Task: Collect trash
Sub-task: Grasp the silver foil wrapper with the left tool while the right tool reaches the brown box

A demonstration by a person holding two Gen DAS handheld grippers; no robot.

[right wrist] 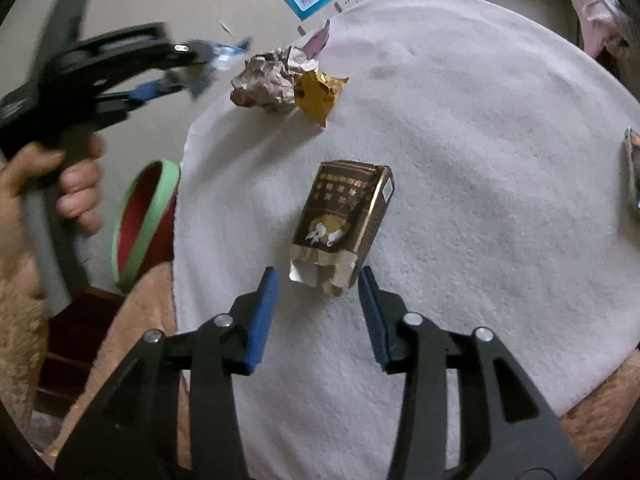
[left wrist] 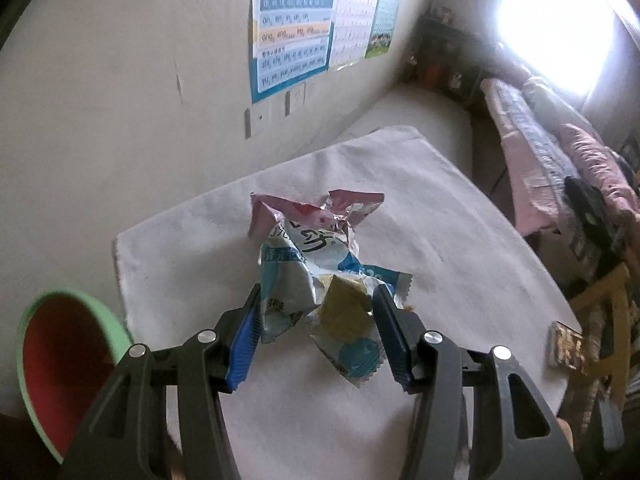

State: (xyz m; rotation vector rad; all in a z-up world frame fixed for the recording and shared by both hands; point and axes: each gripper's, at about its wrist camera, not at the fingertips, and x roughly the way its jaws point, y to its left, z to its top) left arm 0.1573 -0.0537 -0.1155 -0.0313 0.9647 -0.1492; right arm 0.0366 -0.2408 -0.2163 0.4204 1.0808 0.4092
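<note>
White cloth [right wrist: 460,160] covers the table; charts [left wrist: 296,28] on wall; bedding [left wrist: 560,148] beyond.

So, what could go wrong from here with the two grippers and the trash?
1. The left gripper pinches the blue and white snack wrapper by crumpled edges only, so it may slip out before reaching the green-rimmed bin.
2. The right gripper, jaws open, faces the torn end of the brown cigarette pack; closing there could crush it instead of gripping.

Right gripper [right wrist: 319,280]: jaws apart, straddling near end of brown cigarette pack [right wrist: 343,222] on white towel [right wrist: 480,160]. Crumpled foil wrappers [right wrist: 286,80] far. Left gripper [right wrist: 192,68], blurred, upper left. Green-rimmed red bin [right wrist: 140,220] left.
</note>
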